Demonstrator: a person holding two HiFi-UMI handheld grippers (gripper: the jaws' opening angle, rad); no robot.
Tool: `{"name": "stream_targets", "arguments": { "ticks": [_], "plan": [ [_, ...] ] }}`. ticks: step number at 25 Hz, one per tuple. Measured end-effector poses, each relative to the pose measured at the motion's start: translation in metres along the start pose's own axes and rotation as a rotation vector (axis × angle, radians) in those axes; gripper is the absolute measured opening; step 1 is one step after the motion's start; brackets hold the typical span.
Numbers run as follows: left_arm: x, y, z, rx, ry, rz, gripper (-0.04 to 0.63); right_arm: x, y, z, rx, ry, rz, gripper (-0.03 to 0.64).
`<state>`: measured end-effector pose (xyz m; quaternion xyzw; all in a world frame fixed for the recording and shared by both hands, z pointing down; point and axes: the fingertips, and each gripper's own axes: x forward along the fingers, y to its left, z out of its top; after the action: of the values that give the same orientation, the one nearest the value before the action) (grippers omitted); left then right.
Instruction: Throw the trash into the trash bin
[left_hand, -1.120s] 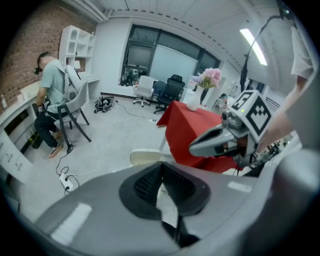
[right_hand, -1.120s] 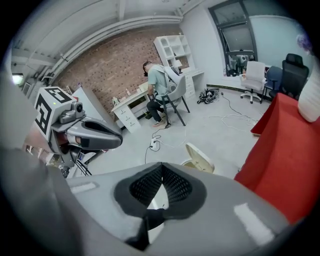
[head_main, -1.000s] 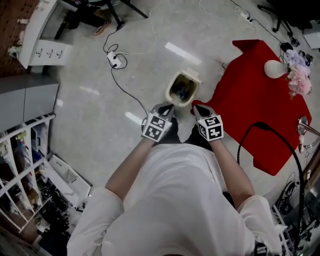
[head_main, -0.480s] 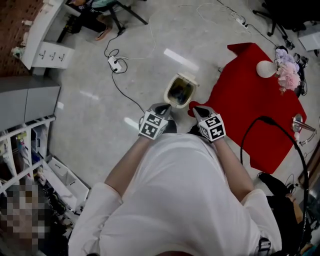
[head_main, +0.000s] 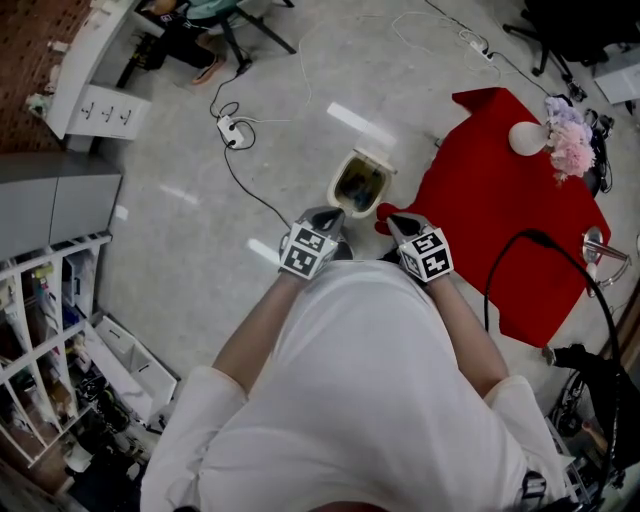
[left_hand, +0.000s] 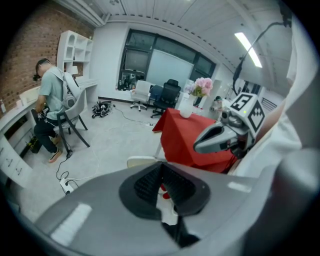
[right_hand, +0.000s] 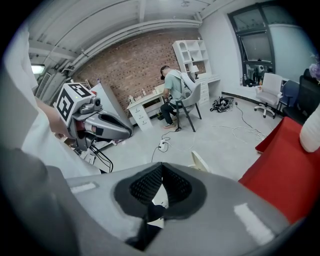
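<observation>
A cream trash bin (head_main: 360, 183) stands open on the grey floor with dark contents inside. Both grippers hang side by side in front of the person's white shirt, just nearer than the bin and above it. My left gripper (head_main: 326, 217) is shut, its ribbed pads meeting at the tips (left_hand: 161, 166) with nothing between them. My right gripper (head_main: 397, 222) is shut too, with empty pads (right_hand: 161, 166). The bin's rim (left_hand: 142, 161) shows just beyond the left jaws, and its lid (right_hand: 200, 161) beyond the right jaws. No piece of trash is in either grip.
A table under a red cloth (head_main: 500, 190) stands right of the bin, with a white vase of pink flowers (head_main: 560, 135) on it. A power strip and cables (head_main: 230, 128) lie on the floor at left. Shelving (head_main: 40, 300) lines the left. A person sits at a desk (left_hand: 52, 95).
Both grippers have lifted a little, still side by side and shut. The bin and red table have slid slightly up and left in the head view.
</observation>
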<state>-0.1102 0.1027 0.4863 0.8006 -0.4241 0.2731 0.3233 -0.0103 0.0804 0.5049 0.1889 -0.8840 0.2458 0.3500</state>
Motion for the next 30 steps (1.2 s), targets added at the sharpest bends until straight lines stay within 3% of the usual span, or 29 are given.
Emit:
{"name": "stream_targets", "arguments": {
  "ticks": [30],
  "plan": [
    [-0.009,-0.015,-0.009,0.010,-0.018,0.002,0.005,-0.007,0.010,-0.009,-0.018,-0.016,0.003,0.002]
  ]
}}
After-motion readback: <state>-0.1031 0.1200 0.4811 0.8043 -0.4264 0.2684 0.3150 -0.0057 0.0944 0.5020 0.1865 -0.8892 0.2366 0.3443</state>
